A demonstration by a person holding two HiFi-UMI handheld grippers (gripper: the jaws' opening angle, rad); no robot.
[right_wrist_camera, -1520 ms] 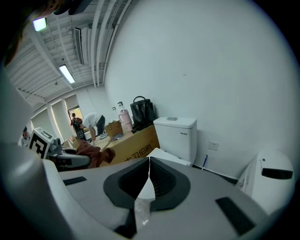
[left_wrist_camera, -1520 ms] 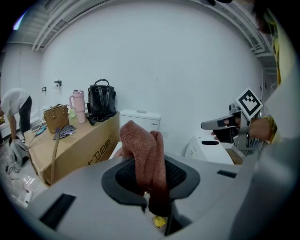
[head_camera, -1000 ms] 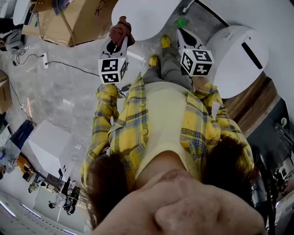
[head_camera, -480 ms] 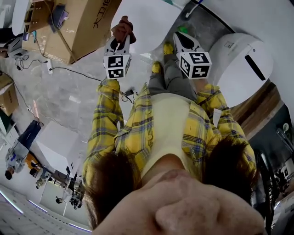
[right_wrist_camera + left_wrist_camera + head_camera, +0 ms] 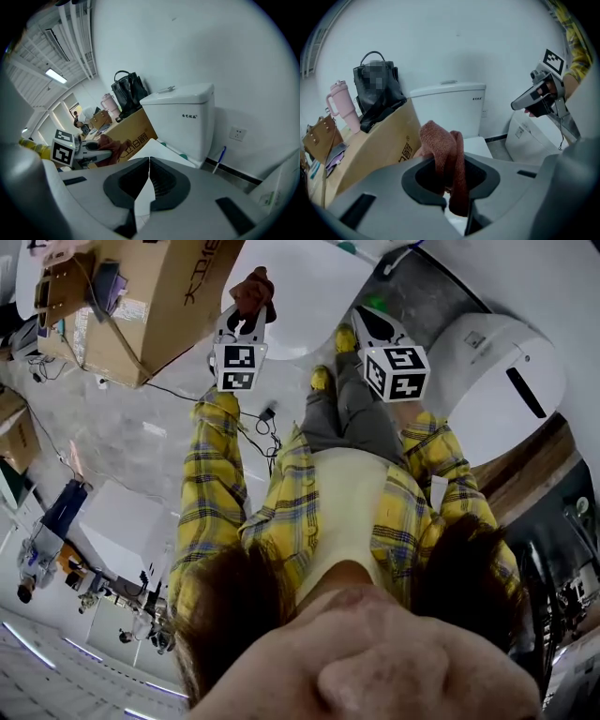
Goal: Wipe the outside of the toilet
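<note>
Outstretched farther than a second ago, the left gripper (image 5: 249, 311) now sits closer to the toilet (image 5: 305, 282), and more of the box (image 5: 159, 292) shows at the toilet's left. Its jaws pinch a reddish-brown cloth (image 5: 446, 159), which rises in a fold above them and hangs down between them. From the head view the cloth lies over the left edge of the toilet's closed lid; whether it touches the lid cannot be told. The right gripper (image 5: 362, 317) hovers at the toilet's right side, just off the lid, jaws pressed together with nothing between them. The toilet stands in front of the person, its tank (image 5: 180, 119) against the white wall. A black bag (image 5: 377, 89) and a pink cup (image 5: 343, 105) sit at the box's far end, left of the tank.
</note>
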